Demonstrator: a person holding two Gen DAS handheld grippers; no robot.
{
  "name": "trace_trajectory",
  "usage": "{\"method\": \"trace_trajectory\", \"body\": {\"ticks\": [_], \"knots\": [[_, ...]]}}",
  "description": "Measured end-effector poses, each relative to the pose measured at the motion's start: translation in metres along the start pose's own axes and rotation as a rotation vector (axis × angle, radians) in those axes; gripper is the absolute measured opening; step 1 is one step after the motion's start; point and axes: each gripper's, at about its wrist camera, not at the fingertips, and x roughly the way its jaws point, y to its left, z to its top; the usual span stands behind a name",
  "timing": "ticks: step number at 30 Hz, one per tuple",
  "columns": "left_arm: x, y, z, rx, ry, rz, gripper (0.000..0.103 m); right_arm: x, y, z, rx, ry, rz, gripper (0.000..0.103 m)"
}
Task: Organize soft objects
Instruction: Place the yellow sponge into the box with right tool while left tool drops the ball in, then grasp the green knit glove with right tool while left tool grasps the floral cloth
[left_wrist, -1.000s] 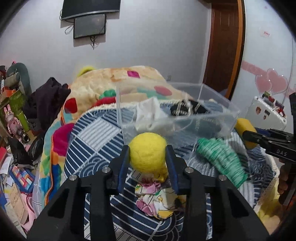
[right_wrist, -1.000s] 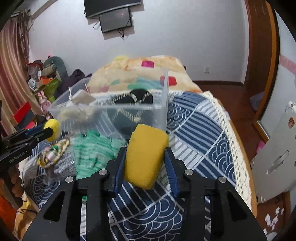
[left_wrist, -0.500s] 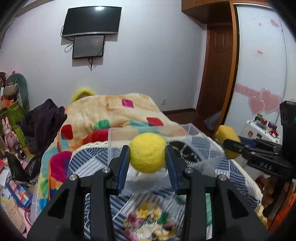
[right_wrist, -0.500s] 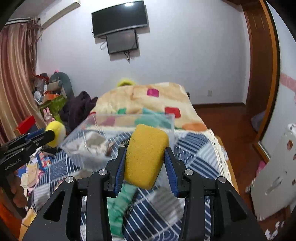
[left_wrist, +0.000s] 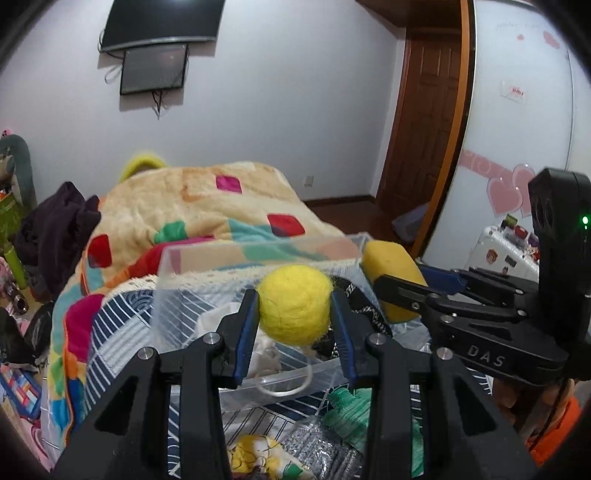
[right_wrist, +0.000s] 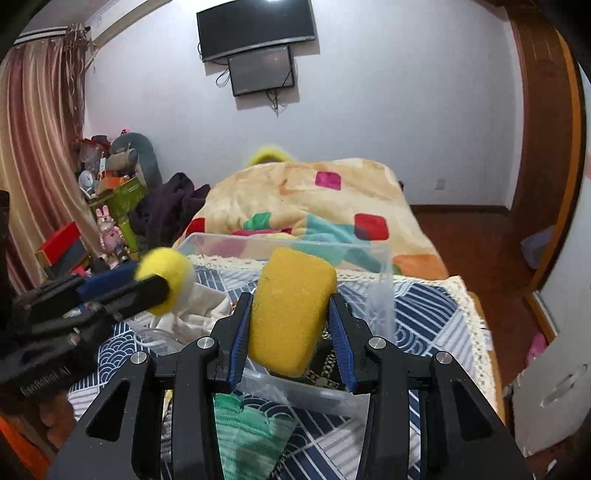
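Note:
My left gripper (left_wrist: 294, 312) is shut on a yellow felt ball (left_wrist: 294, 303) and holds it above the clear plastic bin (left_wrist: 258, 254) on the bed. My right gripper (right_wrist: 291, 321) is shut on a yellow sponge (right_wrist: 291, 310), also above the bin (right_wrist: 288, 242). The sponge shows in the left wrist view (left_wrist: 391, 269) at the bin's right end, and the ball shows in the right wrist view (right_wrist: 164, 269) at its left. White cloth (right_wrist: 199, 306) and a dark patterned item (left_wrist: 365, 306) lie inside the bin.
A green knit cloth (right_wrist: 251, 428), a floral cloth (left_wrist: 258, 458) and a silvery pouch (left_wrist: 317, 450) lie on the blue patterned bedspread (right_wrist: 421, 314) in front of the bin. A patchwork blanket (left_wrist: 207, 206) lies behind it. Clutter stands at the left (right_wrist: 110, 206).
Both grippers have moved forward and closer together with their loads, from in front of the bin to above it. The ball and sponge stay gripped.

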Motion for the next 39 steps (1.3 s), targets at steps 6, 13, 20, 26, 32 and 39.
{"method": "trace_trajectory", "body": {"ticks": [6, 13, 20, 26, 32, 39], "knots": [[0.029, 0.000, -0.003, 0.006, 0.080, 0.012, 0.039, 0.025, -0.006, -0.002, 0.000, 0.077, -0.006, 0.037], [0.046, 0.000, -0.007, 0.023, 0.129, 0.044, 0.039, 0.036, -0.008, -0.007, -0.021, 0.137, -0.032, 0.037], [0.051, 0.005, -0.006, 0.012, 0.153, 0.047, 0.039, 0.044, -0.006, -0.007, -0.070, 0.163, -0.071, 0.038], [0.041, 0.009, -0.006, 0.006, 0.141, 0.042, 0.042, 0.042, -0.007, -0.006, -0.069, 0.174, -0.062, 0.049], [0.016, 0.011, -0.002, 0.013, 0.087, 0.056, 0.048, 0.022, -0.003, -0.003, -0.102, 0.083, -0.125, 0.077], [-0.027, 0.010, 0.001, 0.031, -0.016, 0.049, 0.070, -0.006, 0.011, 0.002, -0.155, 0.001, -0.161, 0.083]]}}
